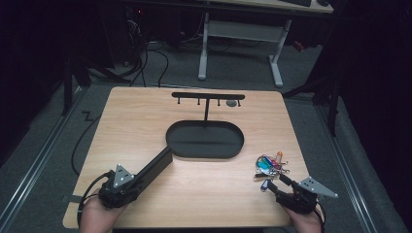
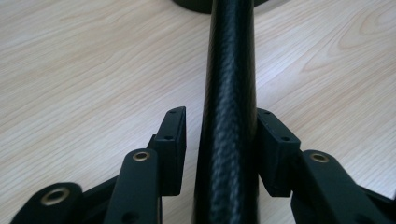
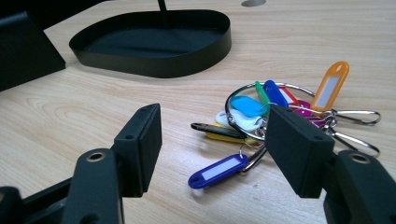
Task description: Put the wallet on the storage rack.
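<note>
A long black bar [image 1: 154,165] with a woven surface runs from the oval tray [image 1: 171,137] toward the table's near left corner. My left gripper [image 1: 138,180] straddles its near end. In the left gripper view the bar [image 2: 231,93] passes between the jaws; the right pad [image 2: 273,140] lies against it, while a gap separates it from the left pad [image 2: 173,140]. A bunch of coloured key tags [image 1: 270,164] on a ring lies near the right front. My right gripper [image 1: 276,183] stands open just short of it, with a blue tag [image 3: 217,171] nearest the jaws.
The black oval tray [image 3: 154,63] carries a thin post and a crossbar with small hooks [image 1: 208,96]. A small grey disc [image 1: 232,103] lies behind it. An orange tag [image 3: 332,85] and metal clips stick out of the bunch. Bare wood surrounds both hands.
</note>
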A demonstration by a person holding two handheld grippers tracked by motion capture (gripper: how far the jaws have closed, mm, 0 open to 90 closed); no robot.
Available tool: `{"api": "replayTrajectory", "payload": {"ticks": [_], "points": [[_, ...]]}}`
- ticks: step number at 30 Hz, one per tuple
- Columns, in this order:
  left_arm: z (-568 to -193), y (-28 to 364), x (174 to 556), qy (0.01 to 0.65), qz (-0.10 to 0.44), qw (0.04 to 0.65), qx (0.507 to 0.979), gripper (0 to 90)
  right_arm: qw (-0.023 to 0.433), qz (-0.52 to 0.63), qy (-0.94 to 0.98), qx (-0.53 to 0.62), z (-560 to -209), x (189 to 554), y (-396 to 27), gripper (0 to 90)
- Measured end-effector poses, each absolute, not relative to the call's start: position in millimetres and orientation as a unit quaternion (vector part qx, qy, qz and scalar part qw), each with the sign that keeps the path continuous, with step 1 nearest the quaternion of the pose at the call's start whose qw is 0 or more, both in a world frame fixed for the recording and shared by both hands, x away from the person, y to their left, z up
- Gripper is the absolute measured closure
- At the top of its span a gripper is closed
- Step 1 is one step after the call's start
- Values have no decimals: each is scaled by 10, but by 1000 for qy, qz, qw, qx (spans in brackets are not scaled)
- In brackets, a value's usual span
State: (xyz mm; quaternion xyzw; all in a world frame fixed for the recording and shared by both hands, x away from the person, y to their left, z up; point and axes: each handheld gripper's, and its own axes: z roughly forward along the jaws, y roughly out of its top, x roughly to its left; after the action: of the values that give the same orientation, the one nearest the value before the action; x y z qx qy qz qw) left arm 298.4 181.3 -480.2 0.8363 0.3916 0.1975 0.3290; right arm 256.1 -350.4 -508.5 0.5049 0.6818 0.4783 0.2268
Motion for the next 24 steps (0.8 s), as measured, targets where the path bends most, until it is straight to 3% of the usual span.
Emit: {"api": "replayTrajectory", "payload": {"ticks": [14, 16, 24], "points": [[-4657, 1660, 3033, 366, 211, 293, 858, 622, 214, 475, 703, 484, -5110, 2563, -3484, 370], [-4625, 1655, 3052, 362, 198, 280, 867, 678, 210, 472, 707, 482, -5125, 2572, -3480, 370], [-4543, 1564, 3157, 364, 165, 225, 888, 700, 211, 486, 691, 491, -5090, 2549, -3554, 370]]}}
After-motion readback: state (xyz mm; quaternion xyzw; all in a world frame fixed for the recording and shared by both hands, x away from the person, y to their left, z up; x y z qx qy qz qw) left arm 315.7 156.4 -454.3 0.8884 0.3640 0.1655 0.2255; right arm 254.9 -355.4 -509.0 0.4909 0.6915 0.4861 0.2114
